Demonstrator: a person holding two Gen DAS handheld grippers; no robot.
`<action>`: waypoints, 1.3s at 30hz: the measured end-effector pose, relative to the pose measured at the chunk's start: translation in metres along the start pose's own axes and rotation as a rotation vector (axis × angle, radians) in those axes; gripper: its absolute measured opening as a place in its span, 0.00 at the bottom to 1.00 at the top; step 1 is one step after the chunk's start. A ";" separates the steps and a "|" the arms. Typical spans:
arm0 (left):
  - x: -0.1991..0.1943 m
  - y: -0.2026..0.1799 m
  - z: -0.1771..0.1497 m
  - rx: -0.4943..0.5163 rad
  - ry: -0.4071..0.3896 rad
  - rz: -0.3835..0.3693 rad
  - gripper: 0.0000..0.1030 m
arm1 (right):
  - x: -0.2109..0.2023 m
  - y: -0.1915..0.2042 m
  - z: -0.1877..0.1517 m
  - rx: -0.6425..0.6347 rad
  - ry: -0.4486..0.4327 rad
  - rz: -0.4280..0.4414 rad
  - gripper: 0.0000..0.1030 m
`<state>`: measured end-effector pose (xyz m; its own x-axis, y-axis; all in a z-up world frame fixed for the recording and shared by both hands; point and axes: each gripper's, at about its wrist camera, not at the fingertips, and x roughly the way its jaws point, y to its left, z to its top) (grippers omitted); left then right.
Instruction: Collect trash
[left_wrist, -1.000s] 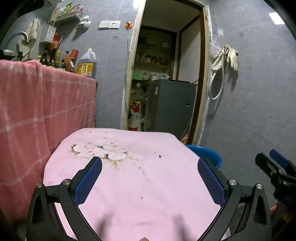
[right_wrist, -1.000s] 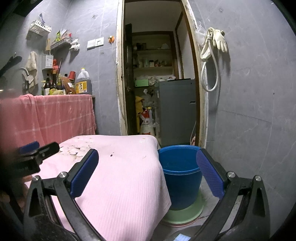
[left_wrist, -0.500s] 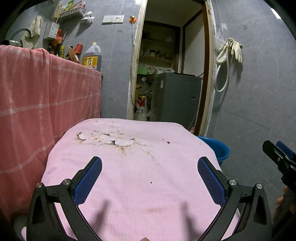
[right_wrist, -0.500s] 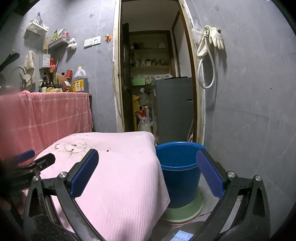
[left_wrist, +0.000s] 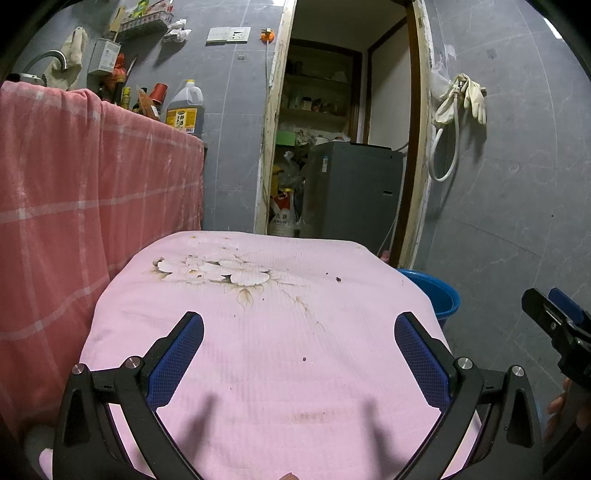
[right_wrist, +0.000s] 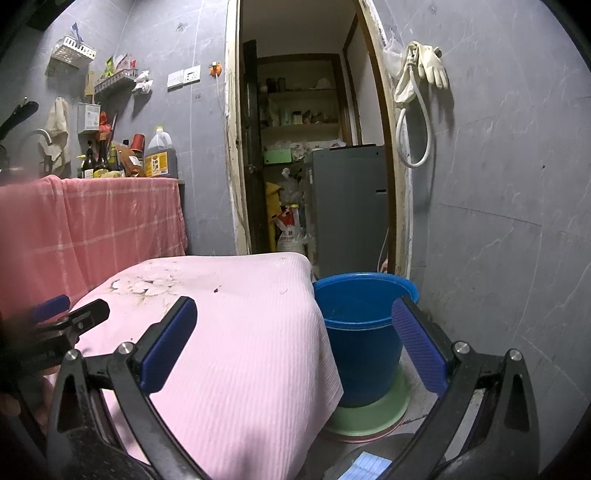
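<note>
A low table under a pink cloth (left_wrist: 280, 332) with a printed flower pattern fills the left wrist view; it also shows in the right wrist view (right_wrist: 236, 332). Small dark crumbs (left_wrist: 338, 279) lie on the cloth, another (left_wrist: 304, 358) nearer me. My left gripper (left_wrist: 299, 354) is open and empty above the cloth. My right gripper (right_wrist: 295, 343) is open and empty, beside the table's right edge, facing a blue bucket (right_wrist: 364, 332). The bucket's rim shows in the left wrist view (left_wrist: 439, 291). The right gripper's fingers (left_wrist: 554, 317) show at the far right there.
The blue bucket stands on a green basin (right_wrist: 369, 417) on the floor. A counter draped in red checked cloth (left_wrist: 74, 203) stands left, with bottles and an oil jug (left_wrist: 183, 110). A doorway (left_wrist: 343, 147) leads to a grey appliance. Gloves and hose (right_wrist: 421, 81) hang on the right wall.
Both grippers have shifted slightly back and down; the table and bucket sit a little lower and farther in view. Both stay open and empty.
</note>
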<state>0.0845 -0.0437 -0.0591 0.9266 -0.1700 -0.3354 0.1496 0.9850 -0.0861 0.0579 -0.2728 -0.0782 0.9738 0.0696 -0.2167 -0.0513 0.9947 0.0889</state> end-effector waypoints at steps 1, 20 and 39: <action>0.000 0.001 0.000 -0.001 -0.001 -0.001 0.98 | 0.000 0.000 0.000 0.001 0.000 0.002 1.00; -0.004 -0.008 -0.005 -0.011 -0.018 -0.002 0.98 | -0.002 -0.001 -0.008 0.000 -0.011 0.005 1.00; -0.007 -0.015 -0.009 -0.012 -0.026 -0.002 0.99 | -0.007 0.000 -0.011 0.002 -0.013 0.004 1.00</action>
<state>0.0731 -0.0579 -0.0638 0.9350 -0.1707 -0.3110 0.1472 0.9843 -0.0979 0.0485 -0.2725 -0.0877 0.9764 0.0722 -0.2036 -0.0544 0.9943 0.0918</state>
